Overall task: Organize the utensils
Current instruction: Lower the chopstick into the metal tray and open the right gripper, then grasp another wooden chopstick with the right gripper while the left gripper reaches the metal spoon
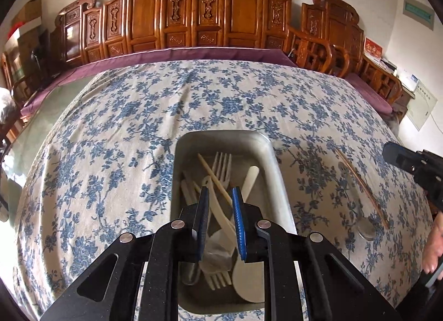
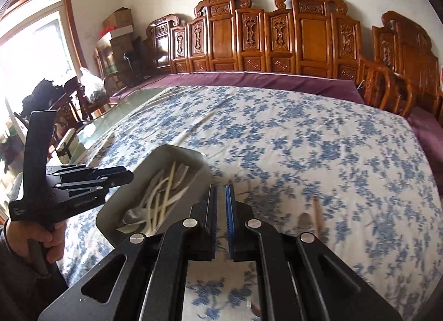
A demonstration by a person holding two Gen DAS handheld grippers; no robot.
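Tray [image 1: 265,154]: rounded grey metal, pale utensils [image 1: 221,182]

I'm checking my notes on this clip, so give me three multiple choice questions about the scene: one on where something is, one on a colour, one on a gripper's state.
1. Where do the loose metal spoon and single chopstick lie?
A. Inside the tray
B. On the tablecloth, right of the tray
C. On the bench

2. What colour is the pattern on the tablecloth?
A. Red
B. Green
C. Blue

3. How is the left gripper?
A. Open and empty above the metal tray
B. Shut on a fork
C. Out of view

Answers: B, both lie on the cloth beside the tray; C, blue flowers on cream; A, a gap shows between its fingers, nothing held.
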